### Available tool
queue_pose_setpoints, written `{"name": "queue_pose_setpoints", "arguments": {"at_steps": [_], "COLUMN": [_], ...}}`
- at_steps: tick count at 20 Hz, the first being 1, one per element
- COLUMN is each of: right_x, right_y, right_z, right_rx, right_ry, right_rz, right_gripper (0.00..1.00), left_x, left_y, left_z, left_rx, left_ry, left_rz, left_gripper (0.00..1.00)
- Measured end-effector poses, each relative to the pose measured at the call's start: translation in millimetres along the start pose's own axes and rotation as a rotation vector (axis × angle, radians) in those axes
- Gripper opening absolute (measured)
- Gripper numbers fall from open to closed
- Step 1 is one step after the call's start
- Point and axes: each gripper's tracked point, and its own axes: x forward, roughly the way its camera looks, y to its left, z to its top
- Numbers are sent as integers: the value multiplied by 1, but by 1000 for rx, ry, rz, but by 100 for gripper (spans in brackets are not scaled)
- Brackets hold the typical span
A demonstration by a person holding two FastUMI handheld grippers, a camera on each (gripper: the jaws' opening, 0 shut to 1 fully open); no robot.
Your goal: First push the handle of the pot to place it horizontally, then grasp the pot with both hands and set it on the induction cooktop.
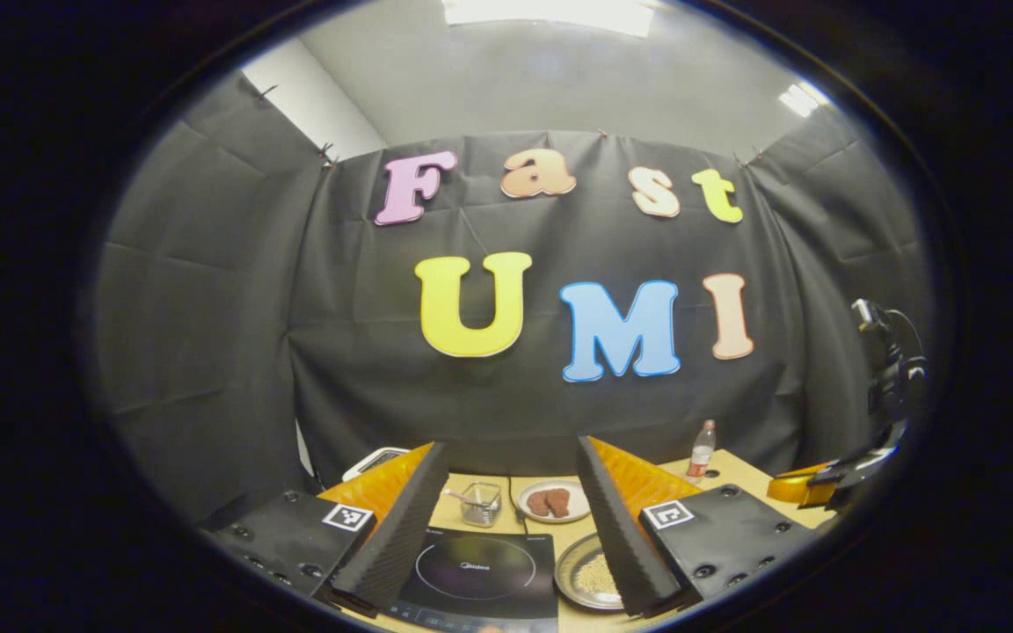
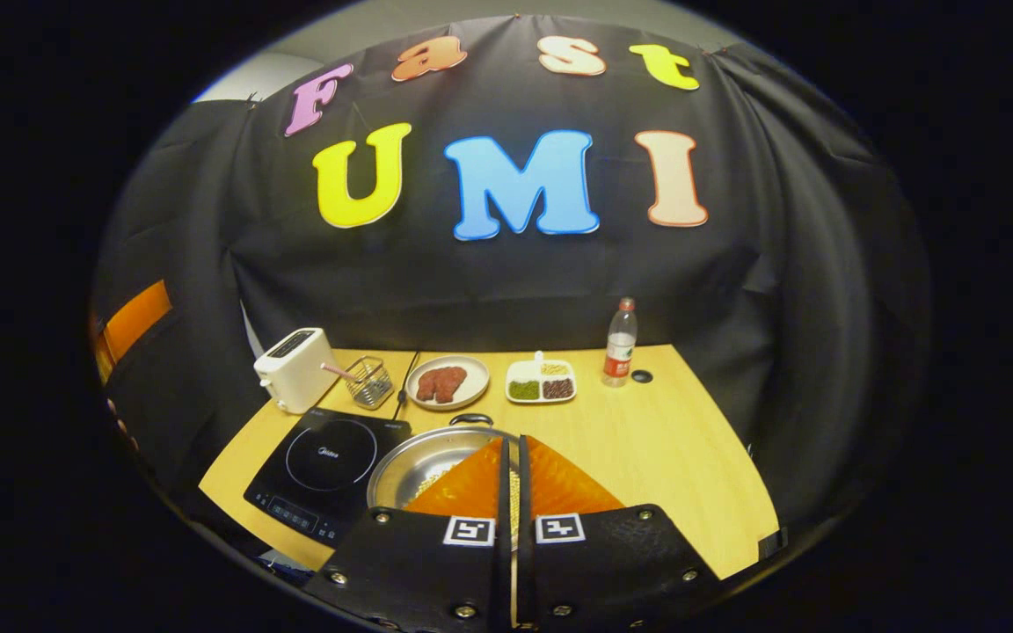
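Steel pot (image 2: 423,462) sat on the wooden table (image 2: 674,457) just right of the induction cooktop (image 2: 326,470) | your right gripper (image 2: 513,475) hung over it, fingers pressed together, gripping nothing | left gripper (image 1: 506,519) spread wide above the cooktop | risk: a hard handle (image 2: 470,419) shove could've skidded the pot into the meat plate (image 2: 447,381).

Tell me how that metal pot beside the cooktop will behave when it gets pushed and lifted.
The pot looks like thin, rigid metal, so it should probably slide or turn on the smooth wooden table rather than flex. It is wide and shallow, so tipping seems unlikely. The loose grains inside may shift if it tilts. Its polished rim could be slippery.
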Motion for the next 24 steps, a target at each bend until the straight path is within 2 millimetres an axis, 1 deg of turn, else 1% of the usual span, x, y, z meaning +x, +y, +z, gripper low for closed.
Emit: {"name": "queue_pose_setpoints", "arguments": {"at_steps": [3, 6, 9, 12, 14, 19, 22, 24], "right_x": [18, 29, 40, 38, 39, 45, 51, 55], "right_y": [26, 58, 72, 90, 97, 109, 117, 117], "right_z": [-36, -85, -124, -153, -167, -196, -209, -217], "right_rx": [7, 84, 97, 118, 142, 167, 190, 211], "right_ry": [139, 316, 435, 537, 601, 721, 758, 780], "right_rz": [82, 188, 218, 274, 291, 304, 299, 282], "right_gripper": [3, 3, 3, 2, 2, 3, 3, 3], "left_x": [-4, -4, -6, -7, -5, -4, -3, -2], "left_y": [15, 28, 43, 54, 60, 71, 76, 77], "left_z": [-4, -3, -5, -8, -11, -17, -19, -20], "left_rx": [1, -4, 2, 4, 4, 13, 17, 20], "left_ry": [4, 1, 0, 7, 16, 30, 39, 43], "left_rz": [21, 37, 56, 72, 85, 104, 114, 120], "left_gripper": [96, 96, 96, 96, 96, 96, 96, 96]}}
